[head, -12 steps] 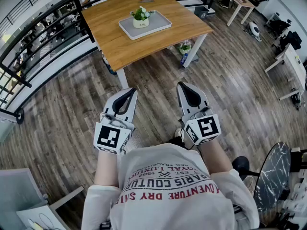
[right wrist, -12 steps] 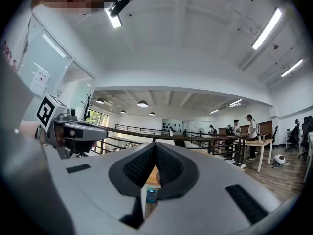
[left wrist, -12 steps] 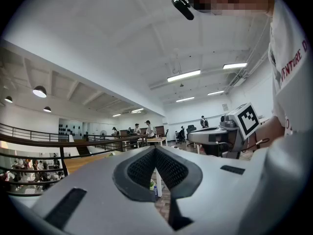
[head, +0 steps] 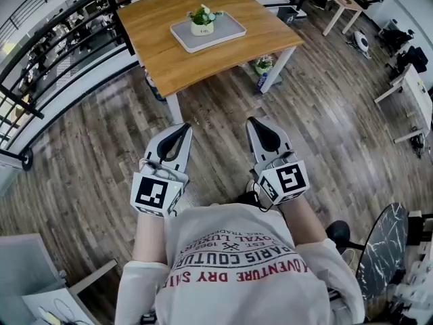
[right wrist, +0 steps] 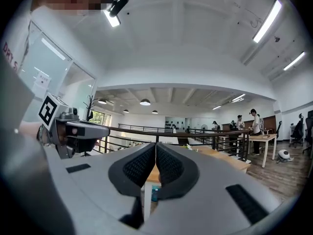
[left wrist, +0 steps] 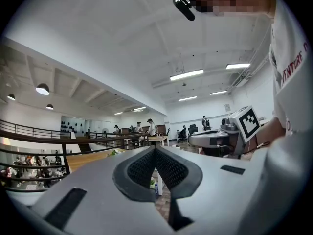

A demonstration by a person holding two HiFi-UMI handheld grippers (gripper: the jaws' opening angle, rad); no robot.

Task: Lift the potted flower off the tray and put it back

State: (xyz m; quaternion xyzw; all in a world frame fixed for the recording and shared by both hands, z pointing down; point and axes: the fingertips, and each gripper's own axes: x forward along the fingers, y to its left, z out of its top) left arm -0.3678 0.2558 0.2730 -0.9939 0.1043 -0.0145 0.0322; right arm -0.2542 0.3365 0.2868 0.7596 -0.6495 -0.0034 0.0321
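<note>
While little has shifted, the left hand-held gripper (head: 183, 127) and right hand-held gripper (head: 252, 122) stay shut and empty, well apart from the flower (head: 202, 19) on its tray (head: 227, 31); the approach is likely still to come.

A: Where does the tray (head: 226, 29) sit?
B: On the table (head: 169, 53) ahead of you, about midway between its edges. The potted flower (head: 202, 20) stands in it, toward its far-left corner.
A: And your grippers?
B: The left gripper (head: 184, 127) is beside the right gripper (head: 252, 122), well short of the table's near edge.
</note>
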